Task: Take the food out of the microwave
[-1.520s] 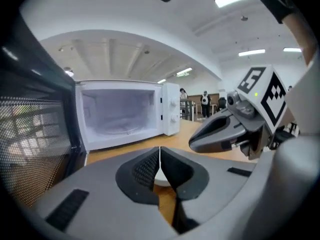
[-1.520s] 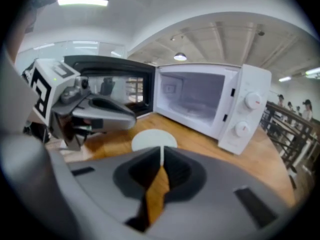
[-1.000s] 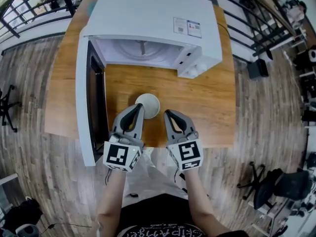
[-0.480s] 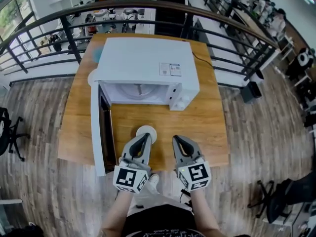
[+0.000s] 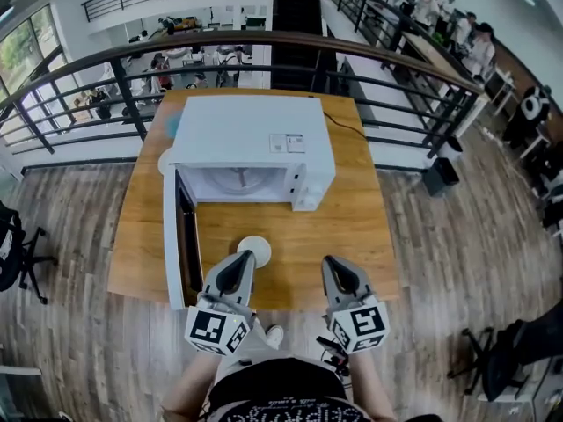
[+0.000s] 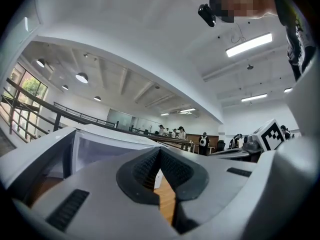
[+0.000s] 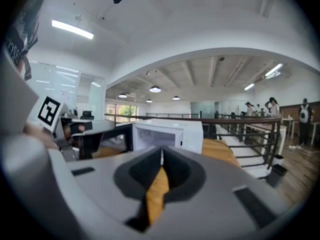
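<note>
Now backed well off. Pulled the left tool (image 5: 244,258) and the right tool (image 5: 334,262) up and away from the surface (image 5: 361,227) over the last second, ending at its near edge rather than over the middle. Found both shut tight, pads together, nothing between them; checked in each gripper view. Left the dish (image 5: 257,245) of food standing on the surface, just ahead of the left tool's tip, ahead and to the left of the right tool, well short of the microwave (image 5: 251,130). Hasn't shifted on the wood in that second. Seeing an empty cavity (image 5: 237,181) beyond both tools, only the turntable inside. Noting the door (image 5: 172,236) hanging open, off the left tool's outer side. Reads as release finished and retreat under way, so food-out goal looks met. Probably nothing left but shutting the door, if wanted. Worth watching the left tool's tip on any swing forward: near enough to clip the dish.
</note>
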`<state>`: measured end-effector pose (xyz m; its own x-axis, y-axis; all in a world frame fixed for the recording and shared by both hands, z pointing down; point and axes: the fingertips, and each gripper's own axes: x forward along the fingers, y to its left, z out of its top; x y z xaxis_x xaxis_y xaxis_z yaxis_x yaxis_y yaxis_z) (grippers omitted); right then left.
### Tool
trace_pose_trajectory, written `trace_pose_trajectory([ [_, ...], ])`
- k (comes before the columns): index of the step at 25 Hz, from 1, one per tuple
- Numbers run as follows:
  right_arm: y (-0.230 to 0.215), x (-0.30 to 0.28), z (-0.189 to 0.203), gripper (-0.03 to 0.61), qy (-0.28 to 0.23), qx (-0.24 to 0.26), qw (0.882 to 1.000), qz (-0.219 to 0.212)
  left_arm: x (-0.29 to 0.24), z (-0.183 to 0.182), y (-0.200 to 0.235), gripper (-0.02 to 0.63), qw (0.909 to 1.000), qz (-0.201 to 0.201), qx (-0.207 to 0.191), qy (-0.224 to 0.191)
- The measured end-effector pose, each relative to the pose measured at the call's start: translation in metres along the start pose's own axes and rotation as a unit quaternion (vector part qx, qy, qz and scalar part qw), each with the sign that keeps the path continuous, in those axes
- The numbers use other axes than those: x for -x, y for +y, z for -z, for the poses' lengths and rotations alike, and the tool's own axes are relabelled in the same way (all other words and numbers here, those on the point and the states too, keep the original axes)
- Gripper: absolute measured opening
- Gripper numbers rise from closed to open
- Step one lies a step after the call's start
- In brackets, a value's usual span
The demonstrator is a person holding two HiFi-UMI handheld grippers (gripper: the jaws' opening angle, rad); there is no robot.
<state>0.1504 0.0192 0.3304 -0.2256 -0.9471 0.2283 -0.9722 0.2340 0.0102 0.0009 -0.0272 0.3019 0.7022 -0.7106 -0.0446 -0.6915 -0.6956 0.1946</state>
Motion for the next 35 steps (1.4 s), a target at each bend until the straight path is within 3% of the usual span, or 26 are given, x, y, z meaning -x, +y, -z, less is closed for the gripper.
trace_pose_trajectory([
  [11,-0.012,0.047,-0.023,0.037,-0.022,-0.018,0.999,0.022,0.023,-0.014,-0.038,0.031,0.9992,0.024,-0.033,0.002],
  [19,-0.026,0.067,-0.028,0.037,-0.021,-0.016,0.999,0.041,0.032,-0.031,-0.02,0.031,0.9993,-0.021,-0.029,-0.012],
  [35,-0.03,0.087,-0.004,0.037,0.003,-0.018,0.998,0.053,0.036,-0.012,-0.037,0.032,0.9994,0.0,-0.035,0.005],
])
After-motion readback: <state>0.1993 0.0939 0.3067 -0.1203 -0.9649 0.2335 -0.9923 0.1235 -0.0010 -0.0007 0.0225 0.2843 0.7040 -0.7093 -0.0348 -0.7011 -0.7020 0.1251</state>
